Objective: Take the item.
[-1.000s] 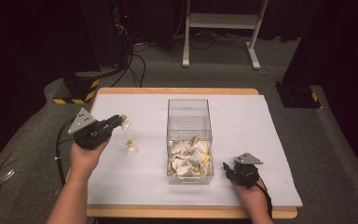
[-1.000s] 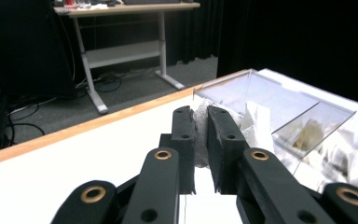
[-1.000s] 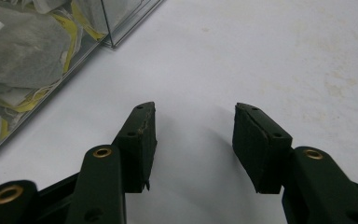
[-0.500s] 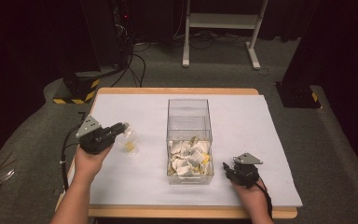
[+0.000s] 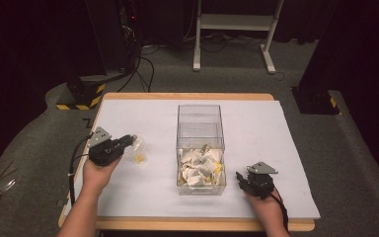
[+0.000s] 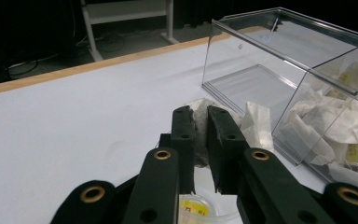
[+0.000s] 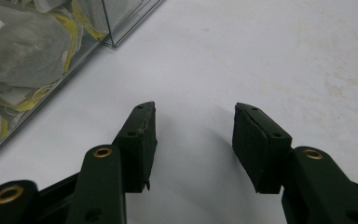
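High view first: I see my left tongs (image 5: 127, 141) out to the left of the clear box (image 5: 201, 148), low over the white-covered counter (image 5: 256, 123). In the left gripper view their jaws are pinched onto a thin tea bag (image 6: 200, 109), whose pale paper pokes out between and beyond the tips. A second bag (image 6: 257, 126) lies just past them, touching the box wall. Beneath the jaws sits something clear and round with a yellow label (image 6: 193, 207); I think it is a small cup or lid, though the view is too close for me to be sure.

The box stands in the middle of the counter. Its near half is heaped with white and yellow tea bags (image 5: 200, 165), and its far half is bare.

My right tongs (image 5: 240, 178) rest to the right of the box, near its front corner. In the right gripper view the jaws stand apart over bare white cover, gripping nothing, the box corner at upper left.
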